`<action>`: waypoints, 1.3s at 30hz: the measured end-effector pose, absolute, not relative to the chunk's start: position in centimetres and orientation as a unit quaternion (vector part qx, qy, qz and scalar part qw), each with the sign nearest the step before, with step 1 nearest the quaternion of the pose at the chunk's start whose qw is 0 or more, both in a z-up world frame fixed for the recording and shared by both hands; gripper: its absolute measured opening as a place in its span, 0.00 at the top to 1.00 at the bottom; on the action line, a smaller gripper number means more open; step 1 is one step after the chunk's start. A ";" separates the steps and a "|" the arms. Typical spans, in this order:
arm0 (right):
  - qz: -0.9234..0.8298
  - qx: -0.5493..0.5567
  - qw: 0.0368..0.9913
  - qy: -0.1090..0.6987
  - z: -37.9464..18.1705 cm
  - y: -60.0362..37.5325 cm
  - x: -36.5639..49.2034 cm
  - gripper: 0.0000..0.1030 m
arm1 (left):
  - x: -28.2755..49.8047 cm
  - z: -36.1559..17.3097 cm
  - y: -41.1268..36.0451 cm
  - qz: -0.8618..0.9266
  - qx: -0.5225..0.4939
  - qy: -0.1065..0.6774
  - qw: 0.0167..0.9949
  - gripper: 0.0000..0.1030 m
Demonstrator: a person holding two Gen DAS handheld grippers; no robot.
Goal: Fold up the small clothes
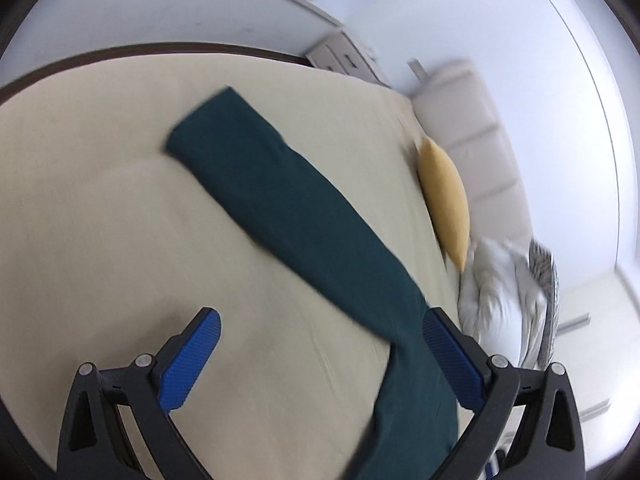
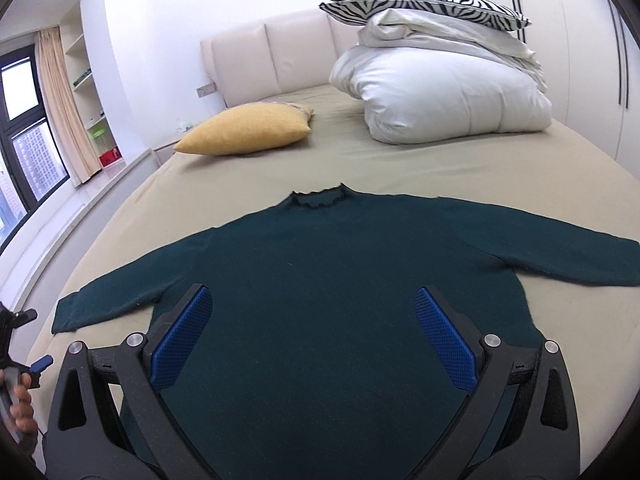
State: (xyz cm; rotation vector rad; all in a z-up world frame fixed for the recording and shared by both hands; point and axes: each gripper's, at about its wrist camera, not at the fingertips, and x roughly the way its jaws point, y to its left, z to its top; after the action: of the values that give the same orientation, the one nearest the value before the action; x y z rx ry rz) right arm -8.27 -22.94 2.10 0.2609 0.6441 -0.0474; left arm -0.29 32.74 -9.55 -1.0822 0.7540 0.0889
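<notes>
Sweater: dark green sweater (image 2: 320, 264) flat on beige bed (image 2: 400, 160), front up, collar toward headboard, both sleeves spread out sideways.
Left gripper (image 1: 320, 354): fingers wide apart, holding nothing, hovering over one sleeve (image 1: 280, 200); view blurred.
Right gripper (image 2: 314, 332): fingers wide apart, holding nothing, over the sweater's lower body.
Bedding: yellow pillow (image 2: 248, 130), white duvet pile (image 2: 440, 92), zebra pillow (image 2: 420, 6) on top.
</notes>
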 end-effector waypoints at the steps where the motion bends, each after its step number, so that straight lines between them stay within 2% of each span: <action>1: -0.018 0.129 0.940 0.314 2.1 -22.8 -7.9 0.04 | 0.4 -10.4 33.8 0.040 -0.526 0.344 0.777 0.00; 3: -0.009 0.133 0.940 0.316 2.0 -22.4 -7.2 0.20 | 1.4 -11.8 35.1 0.042 -0.562 0.332 0.757 0.01; 10: 0.005 0.169 0.922 0.349 -0.2 -22.4 -3.9 0.22 | 3.2 -14.0 37.6 0.084 -0.636 0.263 0.721 0.04; 13: 0.007 0.178 0.918 0.354 -1.2 -22.5 -3.1 0.22 | 4.2 -14.7 39.2 0.118 -0.649 0.252 0.708 0.27; 15: 0.009 0.182 0.917 0.354 -1.7 -22.8 -2.8 0.27 | 5.6 -14.6 39.7 0.128 -0.646 0.262 0.705 0.53; 16: 0.009 0.182 0.918 0.353 -1.9 -23.0 -2.7 0.28 | 6.0 -14.6 40.1 0.131 -0.643 0.267 0.706 0.60; 18: 0.011 0.184 0.918 0.351 -2.2 -23.6 -2.9 0.35 | 7.0 -13.7 39.9 0.135 -0.622 0.279 0.719 0.85; 20: 0.010 0.186 0.919 0.349 -2.6 -24.6 -3.1 0.39 | 8.3 -11.3 38.3 0.124 -0.573 0.290 0.757 0.92; 24: -0.005 0.211 0.912 0.352 -3.7 -27.6 -4.0 0.48 | 12.1 -6.4 30.5 0.051 -0.443 0.326 0.834 0.92; 28: -0.018 0.233 0.906 0.353 -4.9 -30.6 -4.3 0.50 | 15.3 -3.4 16.1 -0.066 -0.265 0.381 0.884 0.92; 32: -0.025 0.252 0.900 0.356 -6.0 -33.1 -4.6 0.50 | 15.1 -5.9 1.4 -0.150 -0.099 0.428 0.886 0.92; 34: -0.021 0.259 0.894 0.365 -6.5 -34.3 -5.0 0.50 | 13.7 -8.3 -3.2 -0.170 -0.043 0.449 0.876 0.91; 37: -0.019 0.271 0.884 0.380 -7.3 -35.7 -4.8 0.48 | 12.6 -10.3 -6.1 -0.173 0.006 0.462 0.870 0.71; 38: -0.019 0.274 0.881 0.386 -7.6 -36.1 -4.6 0.47 | 11.9 -10.1 -6.3 -0.182 0.010 0.455 0.872 0.58; 39: -0.019 0.277 0.878 0.389 -7.8 -36.3 -4.5 0.43 | 11.3 -9.7 -6.1 -0.185 0.012 0.451 0.873 0.40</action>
State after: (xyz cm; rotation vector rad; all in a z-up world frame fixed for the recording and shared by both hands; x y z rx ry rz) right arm -4.48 -36.27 -7.79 0.5775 0.8108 -0.0389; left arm 11.27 -6.11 -9.75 0.0242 0.9431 -0.3869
